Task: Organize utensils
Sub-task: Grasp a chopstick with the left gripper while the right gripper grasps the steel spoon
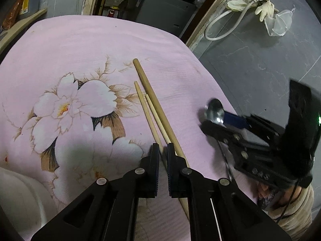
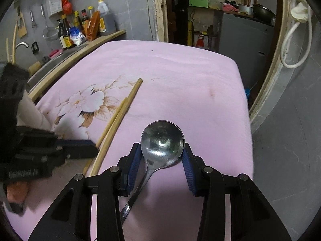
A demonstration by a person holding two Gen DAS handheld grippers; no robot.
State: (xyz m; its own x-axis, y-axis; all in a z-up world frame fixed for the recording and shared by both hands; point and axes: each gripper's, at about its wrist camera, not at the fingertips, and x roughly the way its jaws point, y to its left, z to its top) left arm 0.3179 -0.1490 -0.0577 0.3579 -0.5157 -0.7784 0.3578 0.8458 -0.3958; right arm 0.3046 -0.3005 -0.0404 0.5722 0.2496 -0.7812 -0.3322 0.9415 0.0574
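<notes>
Now the left tongs [image 1: 163,150] are pinched nearly closed on the two thin chopsticks [image 1: 147,112], low on the pink-covered surface [image 1: 100,46], with a thicker wooden stick [image 1: 152,94] lying just beside them. Over on the right, the right tongs [image 2: 160,156] sit wide apart around the metal spoon [image 2: 162,142], bowl between the pads, nothing gripped. Risky spot: squeezing on that rounded bowl could squirt it out, and the chopsticks could scissor apart when lifted.
</notes>
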